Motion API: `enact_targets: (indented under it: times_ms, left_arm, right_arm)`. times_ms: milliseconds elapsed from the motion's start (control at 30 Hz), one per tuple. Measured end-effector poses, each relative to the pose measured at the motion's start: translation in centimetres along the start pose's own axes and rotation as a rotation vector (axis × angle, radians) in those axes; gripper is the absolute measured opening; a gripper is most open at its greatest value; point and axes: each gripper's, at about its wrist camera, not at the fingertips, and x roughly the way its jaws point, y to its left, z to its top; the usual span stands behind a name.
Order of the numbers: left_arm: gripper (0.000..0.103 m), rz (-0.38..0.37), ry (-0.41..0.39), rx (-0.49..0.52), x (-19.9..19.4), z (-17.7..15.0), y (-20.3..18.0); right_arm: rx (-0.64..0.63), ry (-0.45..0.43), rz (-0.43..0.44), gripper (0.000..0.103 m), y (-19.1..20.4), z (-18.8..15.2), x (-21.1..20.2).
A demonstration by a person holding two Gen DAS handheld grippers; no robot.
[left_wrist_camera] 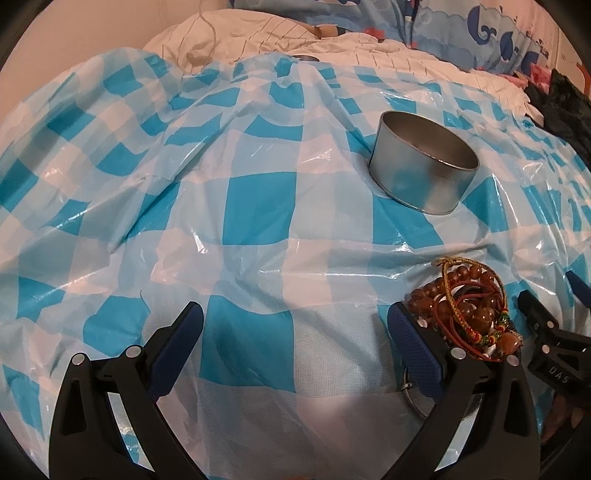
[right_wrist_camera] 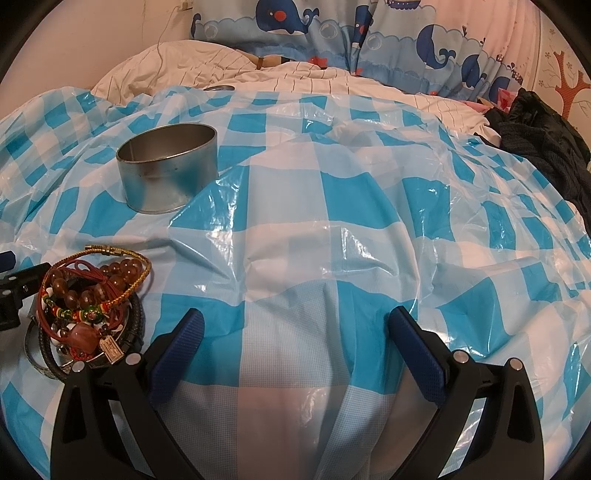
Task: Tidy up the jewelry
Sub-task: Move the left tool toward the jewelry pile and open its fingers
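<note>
A pile of jewelry (left_wrist_camera: 467,306), with amber bead bracelets, red cords and a gold braided bangle, lies on the blue-and-white checked plastic sheet (left_wrist_camera: 258,206). It also shows in the right wrist view (right_wrist_camera: 88,306), heaped on a metal lid with a dark braided band. An open round metal tin (left_wrist_camera: 424,162) stands upright farther back; it also shows in the right wrist view (right_wrist_camera: 170,166). My left gripper (left_wrist_camera: 295,325) is open and empty, its right finger beside the pile. My right gripper (right_wrist_camera: 295,325) is open and empty, to the right of the pile.
The sheet covers a soft, uneven bed. A white quilt (right_wrist_camera: 295,77) and whale-print pillows (right_wrist_camera: 332,33) lie at the back. Dark clothing (right_wrist_camera: 546,144) sits at the right edge. A second small metal piece (right_wrist_camera: 220,88) lies at the sheet's far edge.
</note>
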Motion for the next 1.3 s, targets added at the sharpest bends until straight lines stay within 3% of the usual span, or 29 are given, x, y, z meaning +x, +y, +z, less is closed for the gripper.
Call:
enact_targets:
  times_ms: [300, 700, 1067, 1200, 1300]
  left_arm:
    - [0.096, 0.033, 0.012, 0.029, 0.3, 0.0, -0.5]
    - [0.096, 0.034, 0.018, 0.033, 0.3, 0.0, -0.4]
    - [0.096, 0.071, 0.007, 0.051, -0.1, -0.1, -0.8]
    - [0.096, 0.043, 0.003, 0.032, -0.5, 0.1, -0.3]
    - [0.096, -0.031, 0.01, -0.007, -0.7, 0.2, 0.5]
  right_arm:
    - [0.009, -0.007, 0.009, 0.096, 0.0, 0.1, -0.1]
    - [0.023, -0.088, 0.129, 0.096, 0.8, 0.5, -1.8]
    - [0.02, -0.11, 0.138, 0.096, 1.3, 0.6, -1.8]
    - [0.014, -0.13, 0.149, 0.096, 1.2, 0.5, -2.2]
    - [0.0, -0.142, 0.152, 0.096, 1.4, 0.5, -2.5]
